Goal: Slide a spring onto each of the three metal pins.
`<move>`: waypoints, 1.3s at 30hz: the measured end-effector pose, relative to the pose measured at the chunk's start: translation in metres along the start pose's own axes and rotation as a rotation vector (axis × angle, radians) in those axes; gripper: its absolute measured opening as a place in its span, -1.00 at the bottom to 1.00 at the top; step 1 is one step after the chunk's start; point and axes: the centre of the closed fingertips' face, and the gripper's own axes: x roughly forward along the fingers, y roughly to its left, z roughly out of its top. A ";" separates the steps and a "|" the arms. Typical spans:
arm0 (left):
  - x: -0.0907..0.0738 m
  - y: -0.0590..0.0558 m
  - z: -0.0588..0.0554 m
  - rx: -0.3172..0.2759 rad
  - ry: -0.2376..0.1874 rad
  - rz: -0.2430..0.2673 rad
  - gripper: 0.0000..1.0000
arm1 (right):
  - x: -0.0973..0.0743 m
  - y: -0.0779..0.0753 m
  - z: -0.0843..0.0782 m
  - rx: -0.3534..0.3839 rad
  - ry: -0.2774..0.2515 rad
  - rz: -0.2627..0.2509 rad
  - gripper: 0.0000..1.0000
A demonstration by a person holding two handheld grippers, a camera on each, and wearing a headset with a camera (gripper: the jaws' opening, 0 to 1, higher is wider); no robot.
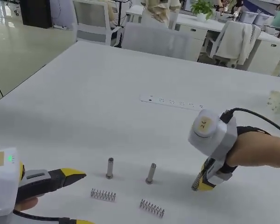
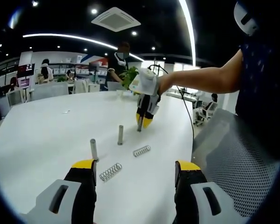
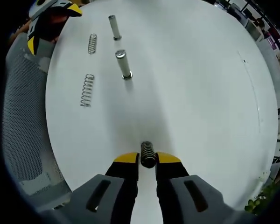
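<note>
The right claw was clenched on a spring, gripping it by its upper coils so that it hung end-down with its lower end at the white surface. Holding it upright like that suits threading it over a standing pin, though whether a pin stood inside those coils I could not tell. Between the two claws the first pin and the second pin stood bare and upright on their bases, a little apart from each other, presumably left vertical so a spring could drop straight down over each. Nearer the person, the first loose spring and the second loose spring lay flat on their sides, one close to each pin and touching neither, seemingly staged within easy reach. The left claw was released, its jaws spread wide and holding nothing. It hovered low and pointed toward the first loose spring, which read as readiness to pick that one up. By my judgement one spring was in hand for fitting and two were not yet on.
</note>
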 end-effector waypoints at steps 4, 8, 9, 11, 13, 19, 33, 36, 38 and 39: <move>-0.001 0.000 -0.002 -0.004 0.002 0.000 0.27 | 0.002 0.001 0.000 0.004 -0.005 0.000 -0.68; -0.001 0.000 -0.003 -0.006 0.003 0.000 0.27 | 0.004 0.002 0.000 0.019 -0.018 0.001 -0.64; 0.000 0.000 -0.003 -0.006 0.003 0.000 0.27 | 0.004 0.002 -0.001 0.020 -0.019 0.002 -0.64; 0.000 0.000 -0.002 -0.006 0.002 0.000 0.27 | 0.005 0.002 -0.003 0.025 -0.023 0.001 -0.64; 0.000 0.000 -0.002 -0.007 0.001 0.000 0.27 | 0.005 0.002 -0.004 0.031 -0.028 0.000 -0.62; 0.001 -0.001 -0.002 -0.008 -0.002 -0.004 0.27 | 0.003 0.002 -0.013 0.058 -0.034 -0.002 -0.62; 0.005 -0.004 -0.003 -0.003 0.001 -0.014 0.28 | -0.003 0.020 -0.022 0.096 -0.083 -0.001 -0.62; 0.005 -0.004 -0.003 -0.001 0.002 -0.015 0.28 | -0.005 0.026 -0.018 0.104 -0.110 0.008 -0.62; 0.005 -0.004 -0.003 0.000 0.004 -0.016 0.28 | -0.007 0.031 -0.014 0.109 -0.127 0.013 -0.62; 0.005 -0.004 -0.003 0.001 0.004 -0.016 0.28 | -0.008 0.034 -0.012 0.110 -0.138 0.017 -0.62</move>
